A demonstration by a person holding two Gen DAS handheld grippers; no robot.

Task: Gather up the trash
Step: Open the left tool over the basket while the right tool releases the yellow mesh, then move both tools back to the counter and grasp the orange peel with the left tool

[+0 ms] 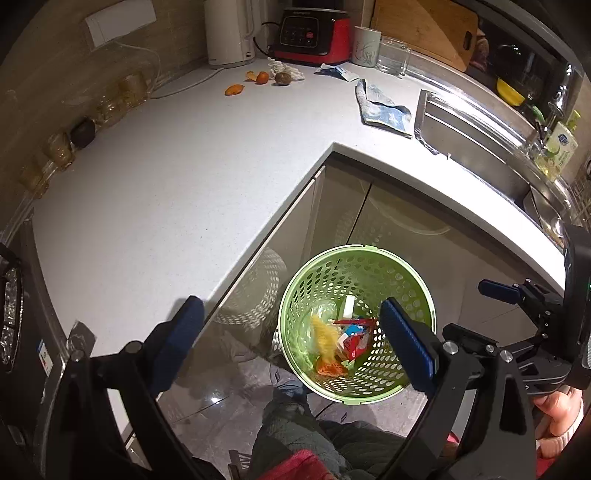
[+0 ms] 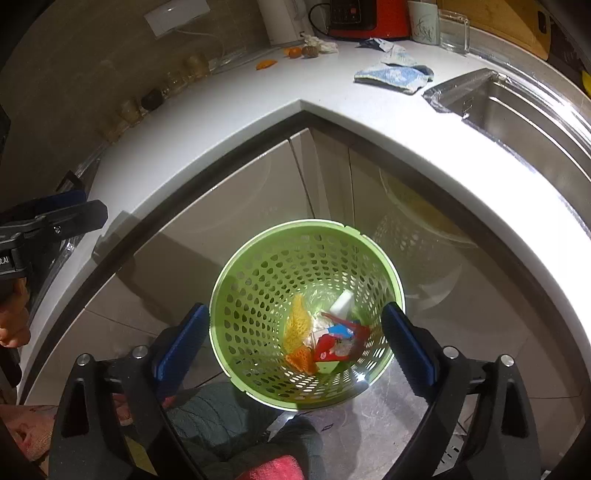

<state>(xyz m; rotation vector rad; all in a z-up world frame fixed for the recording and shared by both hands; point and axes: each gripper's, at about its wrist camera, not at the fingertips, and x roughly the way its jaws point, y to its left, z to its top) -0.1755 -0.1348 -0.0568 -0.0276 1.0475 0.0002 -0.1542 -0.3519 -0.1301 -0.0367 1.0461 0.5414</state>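
A green perforated trash basket (image 1: 413, 280) (image 2: 258, 277) stands on the floor in the counter's inner corner. It holds a yellow net (image 1: 325, 338) (image 2: 297, 325), red-and-white wrappers (image 1: 352, 341) (image 2: 334, 345) and a white piece (image 2: 341, 302). My left gripper (image 1: 291, 339) is open and empty above the basket's left side. My right gripper (image 2: 295, 345) is open and empty straight above the basket. Orange peels (image 1: 235, 89) (image 2: 266, 64), a brown fruit (image 1: 283, 78), crumpled tissue (image 1: 286, 68) and a torn packet (image 1: 338, 71) lie on the far counter.
The white L-shaped counter (image 1: 166, 192) also holds a kettle (image 1: 229, 33), a red appliance (image 1: 314, 35), a mug (image 1: 365, 46), a glass (image 1: 393, 55), a blue cloth (image 1: 382, 107) and jars (image 1: 59, 147). A steel sink (image 1: 476, 151) is at right. Cabinet doors (image 2: 229, 206) stand behind the basket.
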